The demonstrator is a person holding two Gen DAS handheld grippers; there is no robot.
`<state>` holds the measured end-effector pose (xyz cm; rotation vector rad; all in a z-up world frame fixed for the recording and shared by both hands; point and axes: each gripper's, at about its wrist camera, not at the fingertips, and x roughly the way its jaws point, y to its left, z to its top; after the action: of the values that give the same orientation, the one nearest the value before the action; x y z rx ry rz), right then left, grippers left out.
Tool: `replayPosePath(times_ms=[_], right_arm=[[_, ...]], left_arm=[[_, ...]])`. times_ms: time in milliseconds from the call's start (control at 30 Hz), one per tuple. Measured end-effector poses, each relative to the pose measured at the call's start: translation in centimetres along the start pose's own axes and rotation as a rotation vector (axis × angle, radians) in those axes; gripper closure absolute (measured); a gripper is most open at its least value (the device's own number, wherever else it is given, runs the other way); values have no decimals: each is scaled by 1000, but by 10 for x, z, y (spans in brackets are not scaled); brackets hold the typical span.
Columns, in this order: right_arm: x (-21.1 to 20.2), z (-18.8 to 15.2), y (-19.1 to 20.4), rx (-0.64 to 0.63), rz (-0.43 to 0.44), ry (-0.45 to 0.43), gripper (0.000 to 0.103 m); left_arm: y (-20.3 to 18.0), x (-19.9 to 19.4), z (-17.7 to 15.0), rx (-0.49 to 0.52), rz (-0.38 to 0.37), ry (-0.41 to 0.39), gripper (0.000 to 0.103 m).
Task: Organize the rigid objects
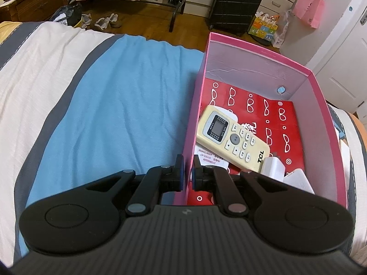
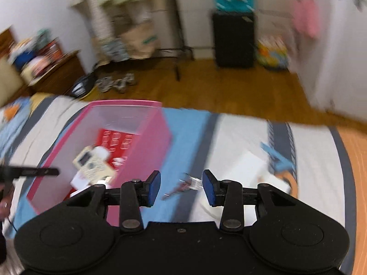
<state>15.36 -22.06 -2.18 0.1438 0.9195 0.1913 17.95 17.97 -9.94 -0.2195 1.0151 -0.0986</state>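
Item: open pink cardboard box (image 1: 325,105), pale grey inside, standing on a striped bedspread (image 1: 119,105) of blue, cream and grey cloth.

Contents, as far as visible: a cream plastic air-conditioner remote control (image 1: 231,137) with a small screen and grey buttons, lying face up and slanted over red printed card (image 1: 284,123) patterned with white spectacles; a small white plastic block (image 1: 274,166) touching its lower end; white paper with print beneath it.

Left gripper (image 1: 188,171): blue pads clamped on the near left wall of the box, one pad outside and one inside. This looks like a steadying hold.

Right gripper (image 2: 181,185): jaws apart with nothing between the pads, hanging over the bedspread just right of the box. The view is blurred by motion.

Loose pieces outside the box: a small thin item (image 2: 183,185), reddish and clear, too blurred to identify, lying on the cloth just beyond the open jaws; a flat white rectangular box (image 2: 247,167) beside it on the right.

Handling, by judgement: the thin item is probably light, hard and low-lying, so the pads should close across its narrow width near the middle, low to the cloth. The white box likely suits a grip across a short edge. The cardboard wall is thin and flexes; a hard squeeze could crease it. The smooth remote may slide if the box tips.
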Motion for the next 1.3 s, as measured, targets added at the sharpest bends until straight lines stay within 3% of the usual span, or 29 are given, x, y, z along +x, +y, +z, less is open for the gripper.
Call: replayPosePath(times_ms=[267, 500, 733, 967, 1200, 1233, 1267, 1300], right_arm=[[51, -38, -78, 278, -59, 108, 57], [84, -50, -110, 374, -81, 182, 54], [93, -49, -111, 371, -66, 163, 40], [92, -51, -105, 331, -96, 120, 41], [80, -56, -78, 195, -154, 117, 42], [77, -57, -74, 187, -159, 114, 45], [74, -57, -72, 179, -163, 114, 63], [69, -57, -70, 174, -146, 104, 63]], left_arm=[[-2, 0, 1, 7, 10, 4, 97], [-1, 3, 1, 20, 7, 13, 97], [-2, 2, 0, 37, 5, 12, 97], [-7, 0, -2, 71, 9, 7, 96], [-8, -1, -3, 106, 7, 7, 93], [-9, -1, -4, 119, 5, 6, 90], [-10, -1, -4, 132, 1, 6, 89], [-11, -1, -5, 140, -4, 5, 86]])
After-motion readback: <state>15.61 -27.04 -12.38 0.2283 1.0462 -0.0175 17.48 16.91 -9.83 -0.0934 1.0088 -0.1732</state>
